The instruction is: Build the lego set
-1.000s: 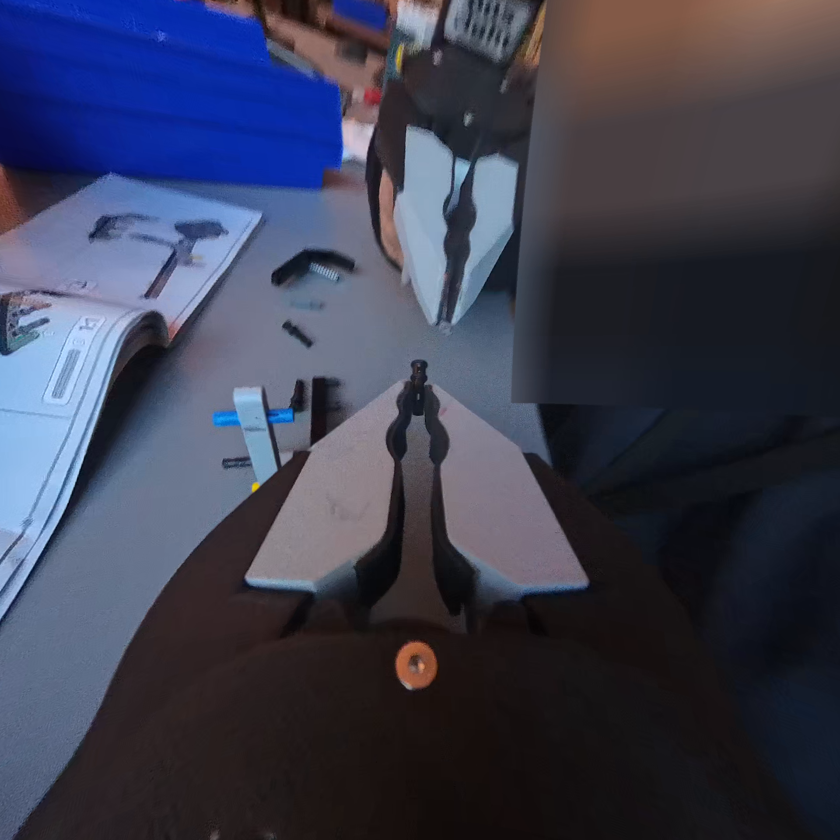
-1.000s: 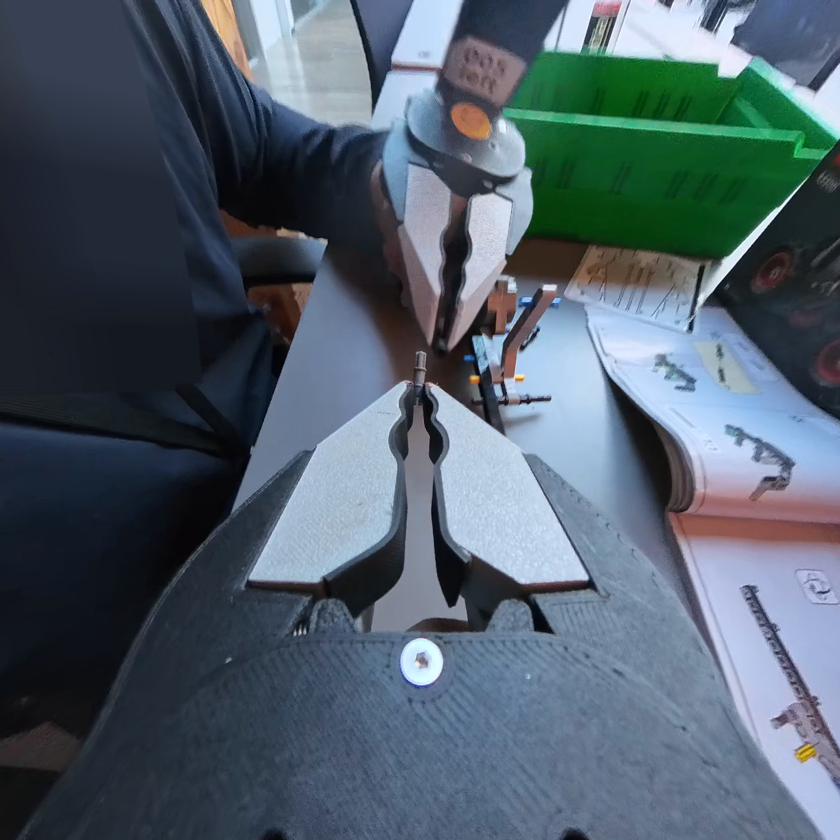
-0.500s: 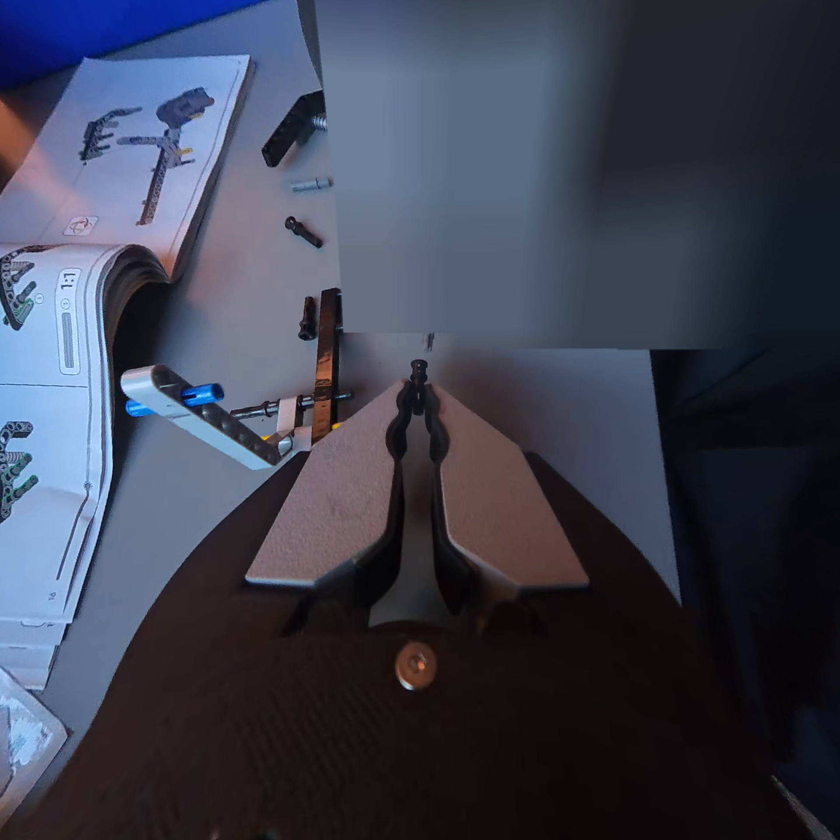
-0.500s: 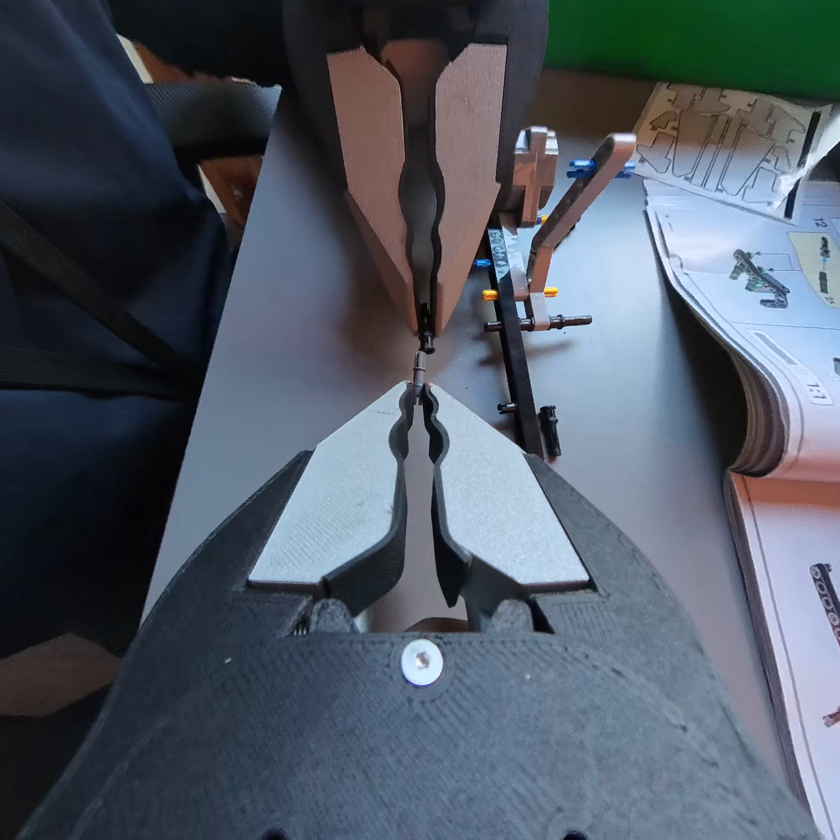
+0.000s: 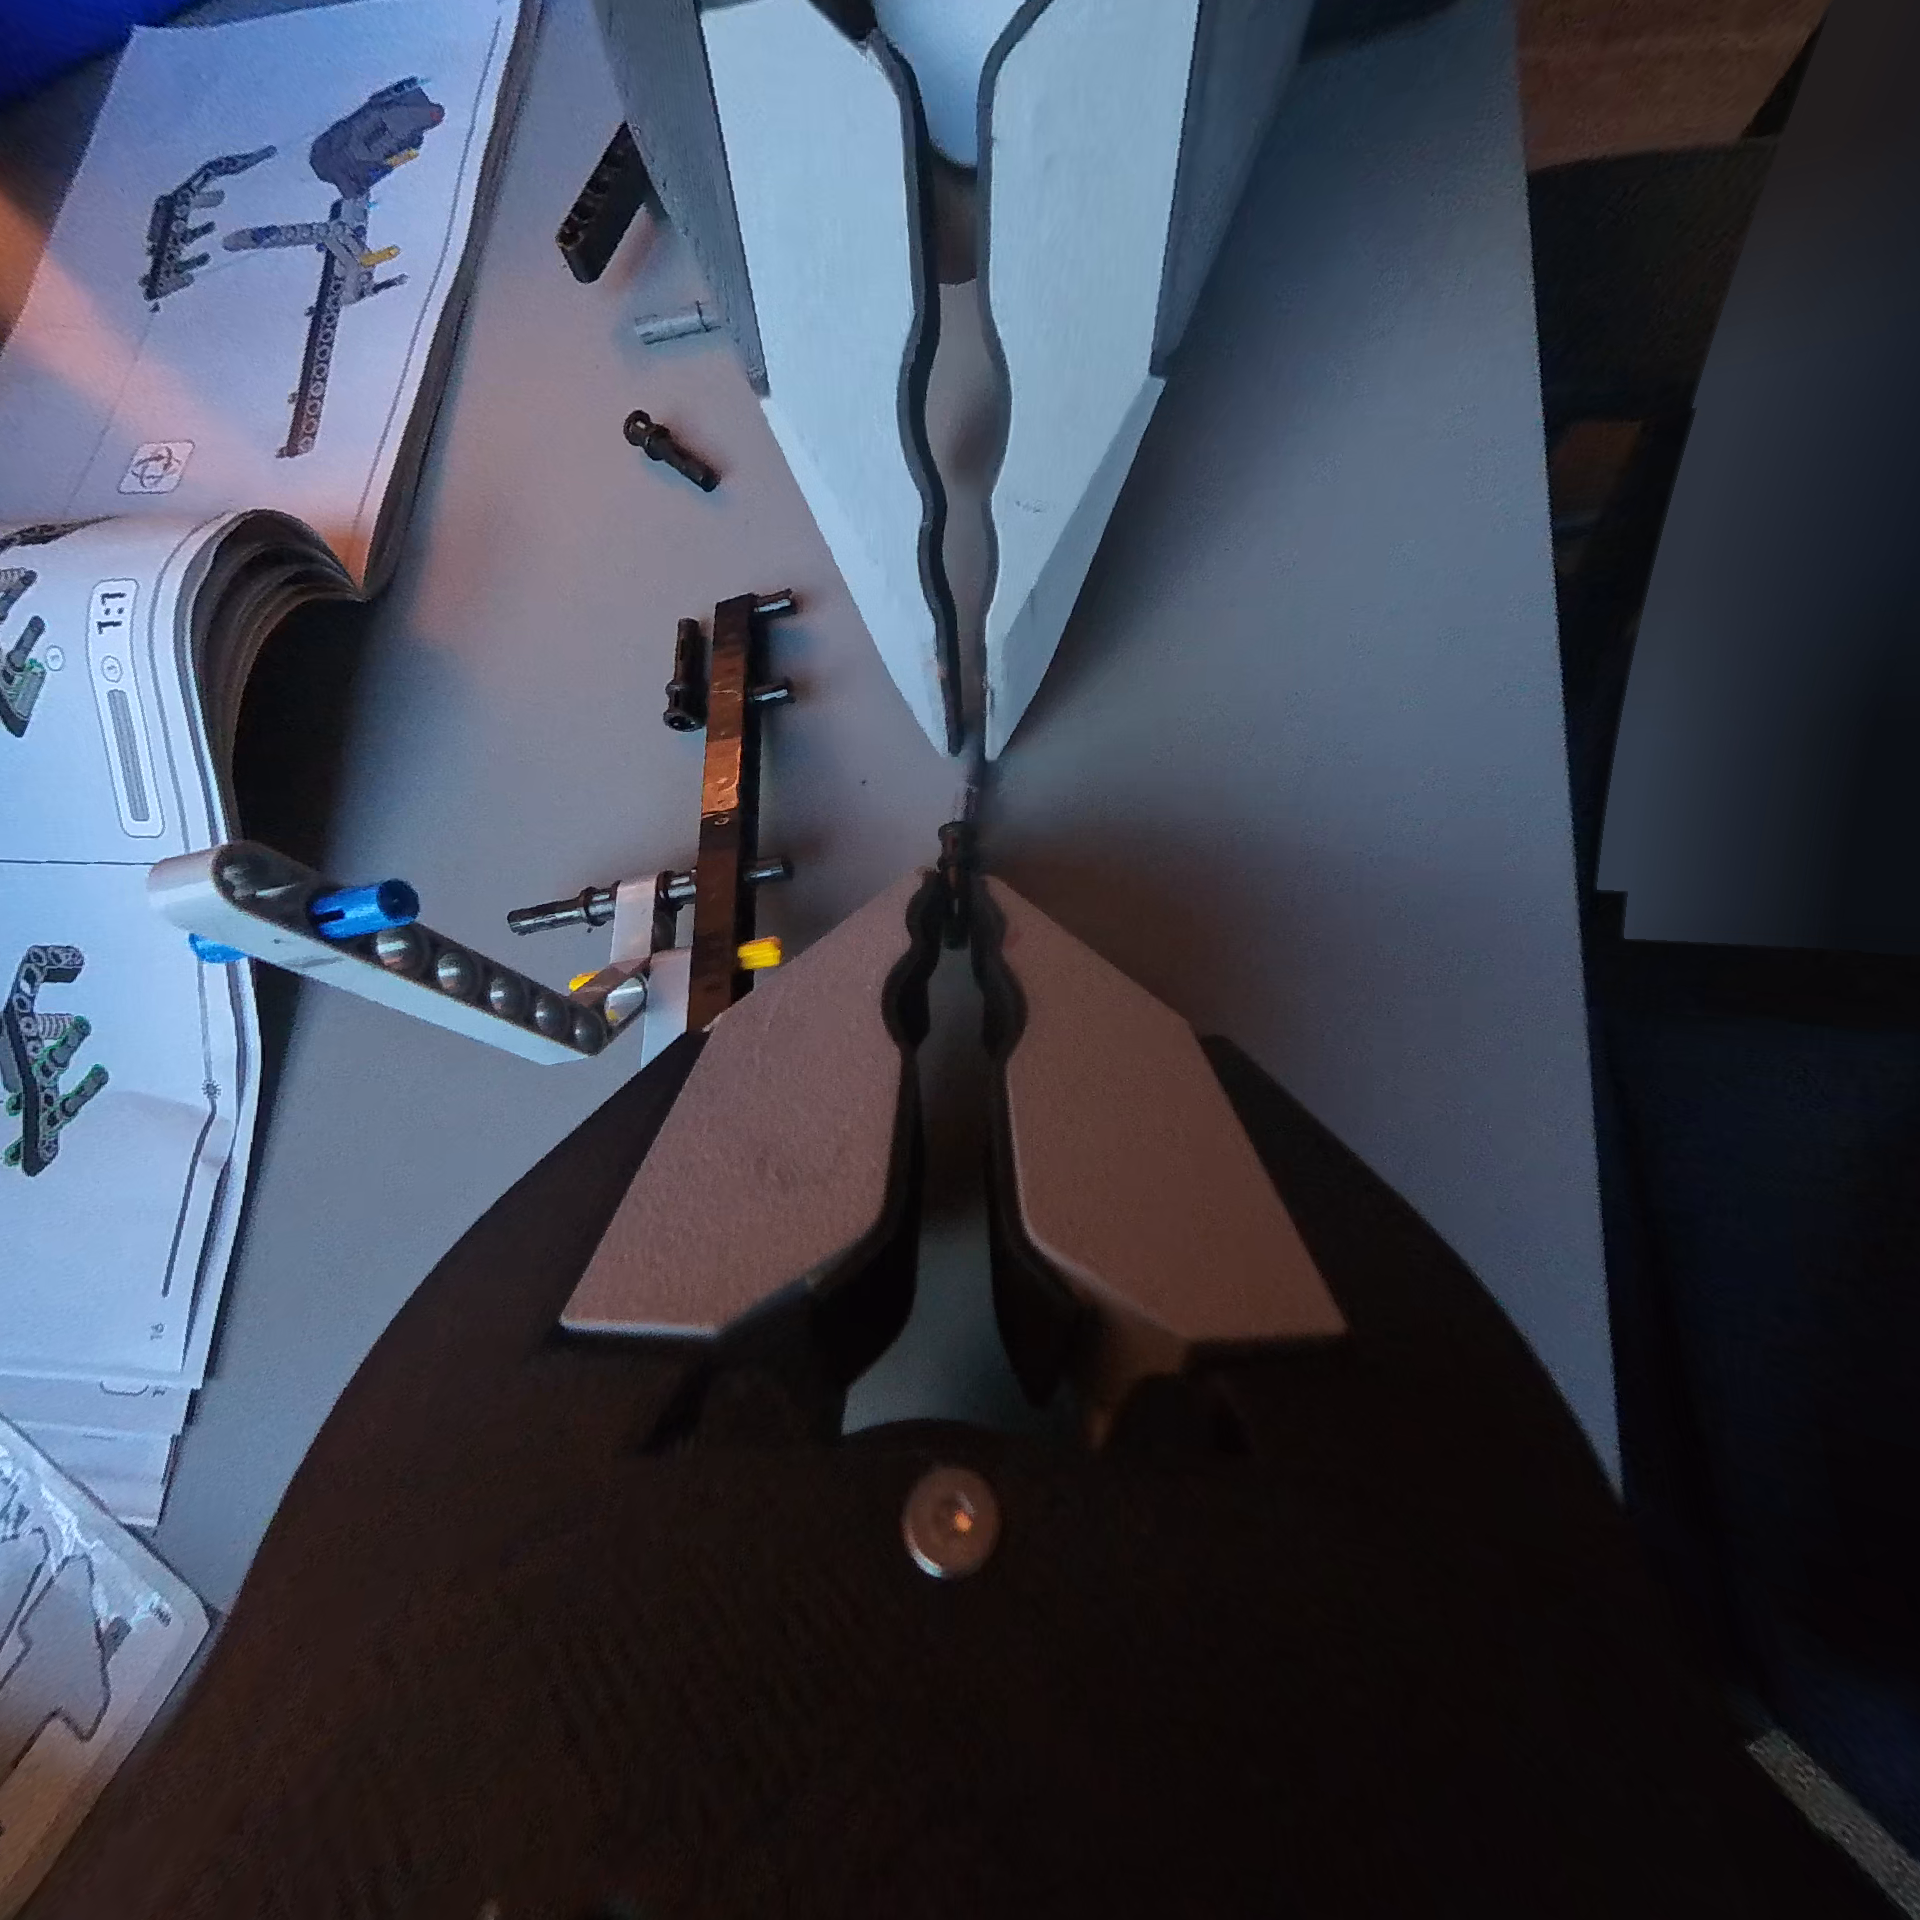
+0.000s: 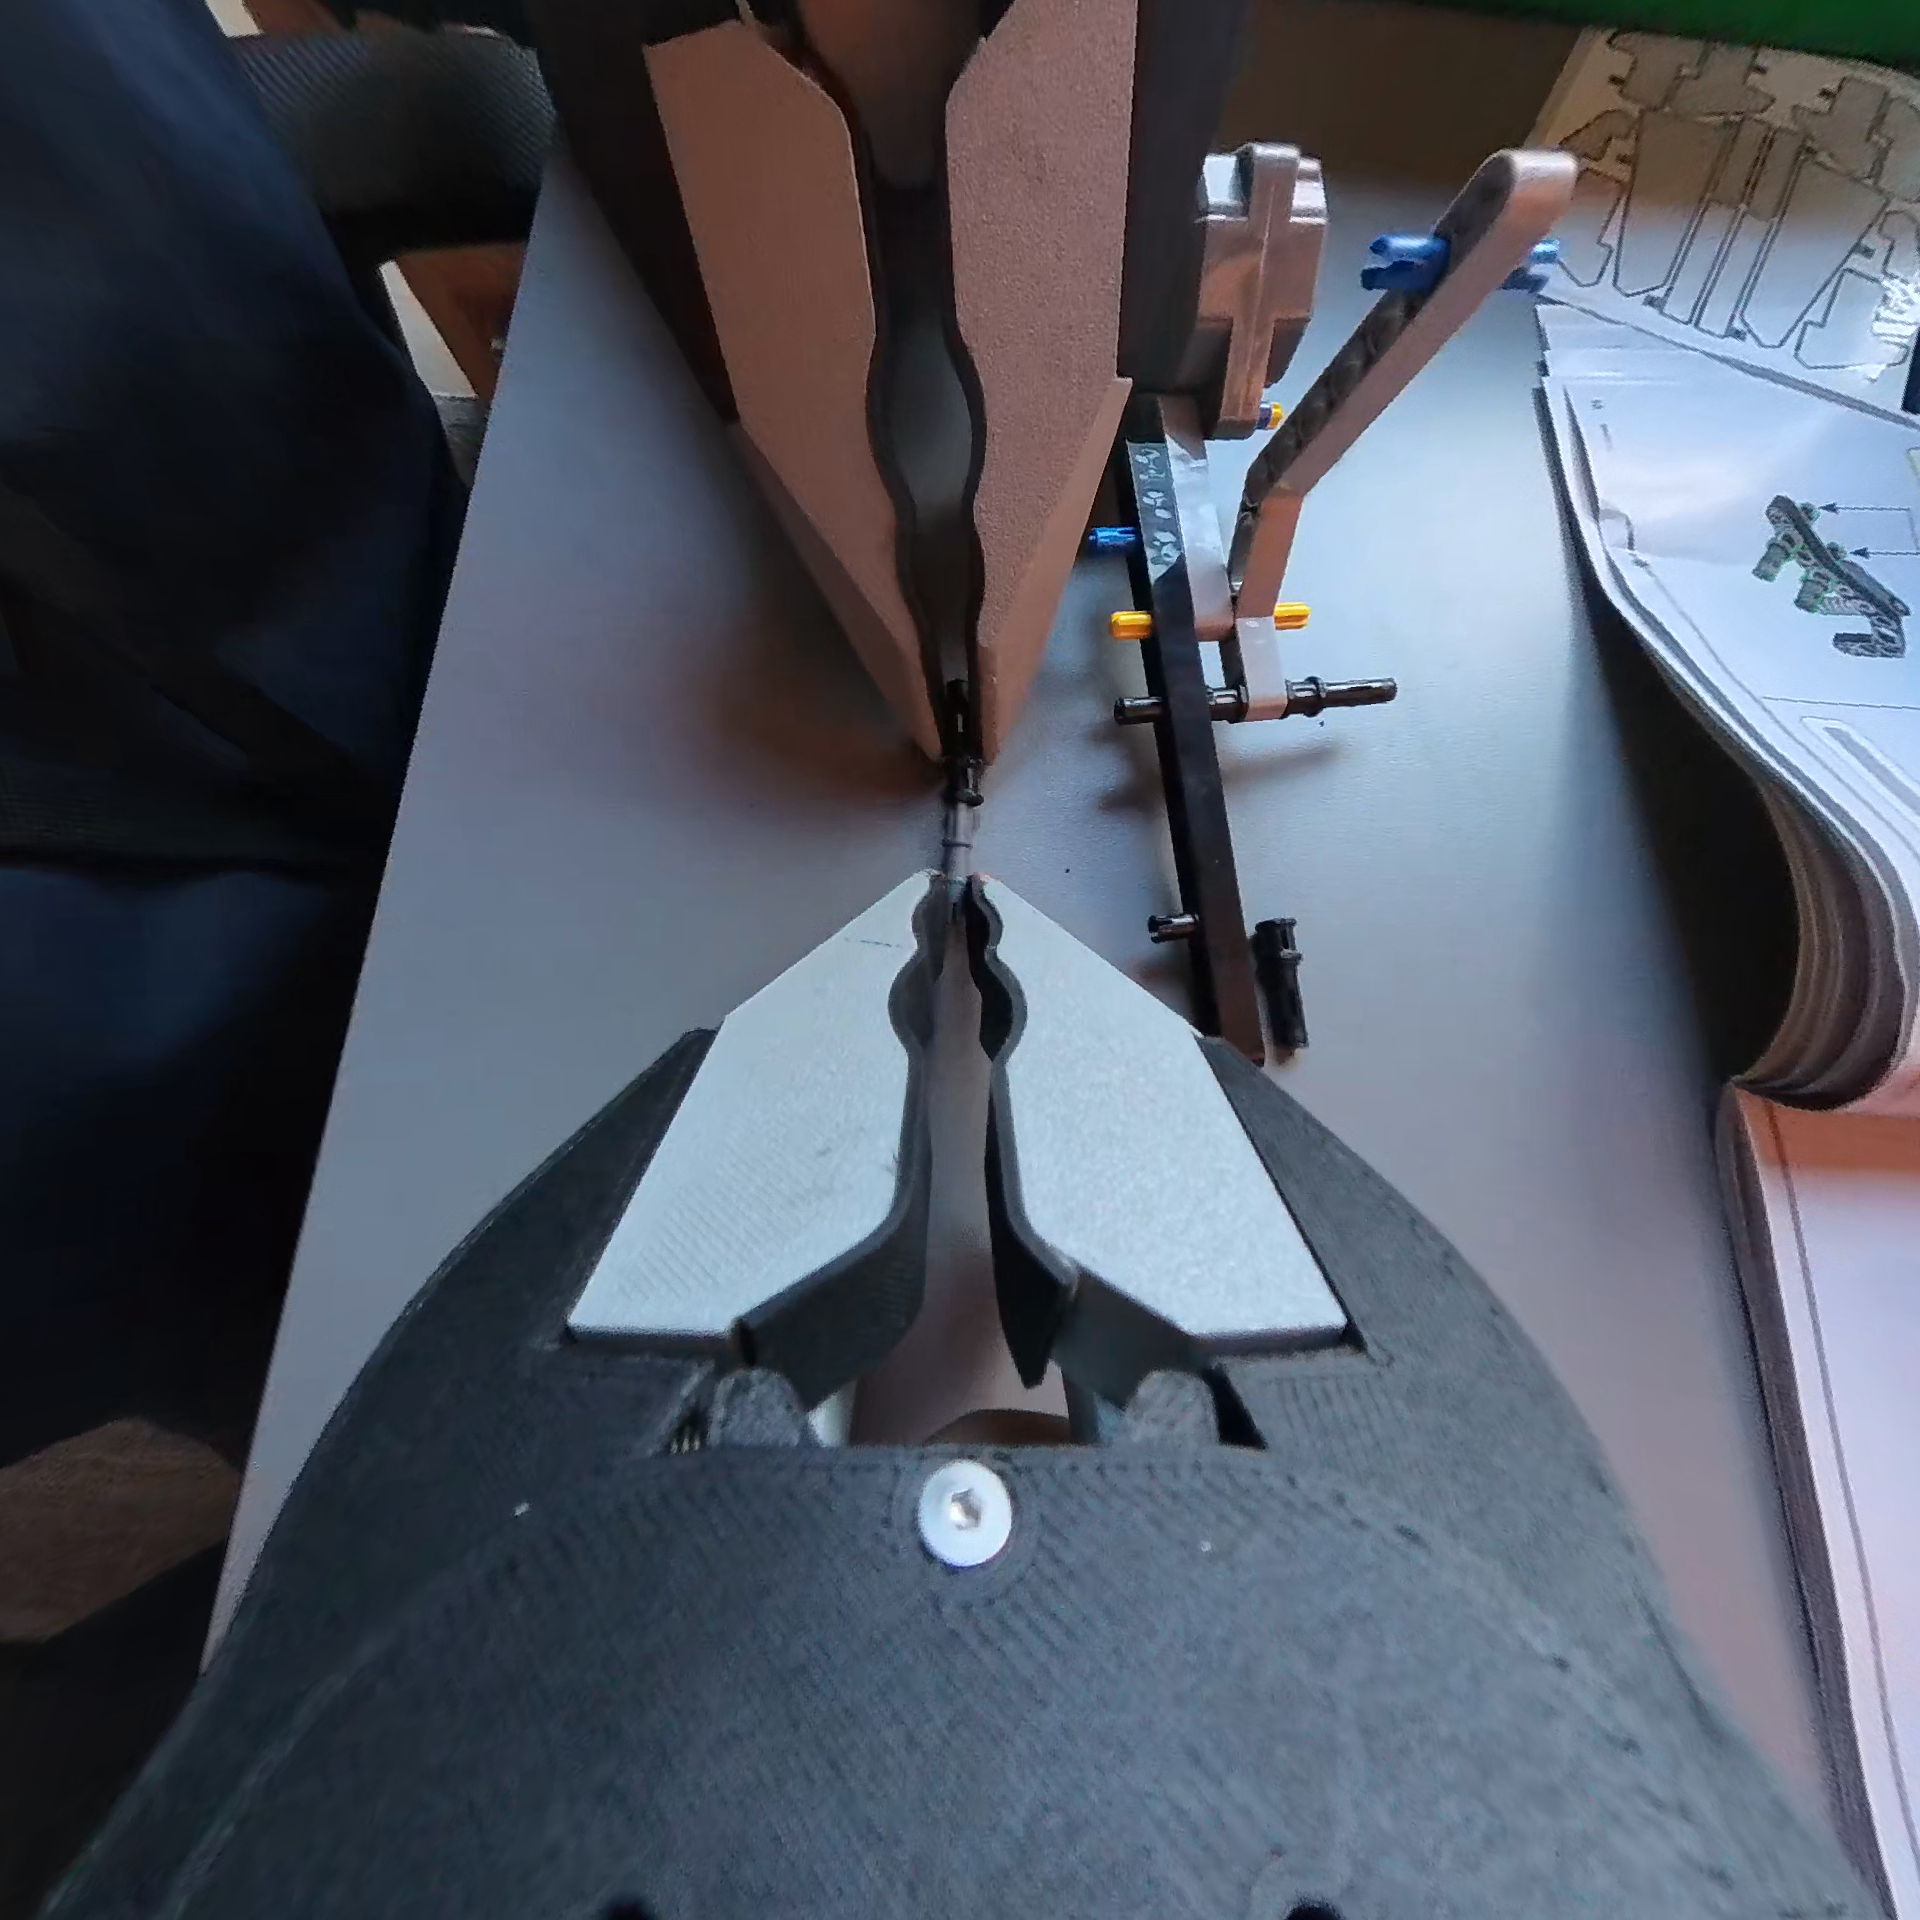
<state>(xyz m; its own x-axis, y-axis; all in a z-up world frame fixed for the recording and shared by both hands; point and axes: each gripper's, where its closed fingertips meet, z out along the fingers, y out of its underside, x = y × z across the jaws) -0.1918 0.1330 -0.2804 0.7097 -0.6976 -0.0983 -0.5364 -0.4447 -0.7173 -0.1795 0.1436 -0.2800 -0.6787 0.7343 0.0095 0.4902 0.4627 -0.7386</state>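
Left claw pinching black pin; right claw pinching thin grey axle, tip to tip at frame centre above counter; black beam assembly right of centre

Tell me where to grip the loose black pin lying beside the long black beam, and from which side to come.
Take the loose black pin across its middle, from above, fingers closing across its width. It lies flat on the table alongside the black beam, nearly touching it, so one finger probably must slip into that narrow gap. The flanged end looks worse to pinch.
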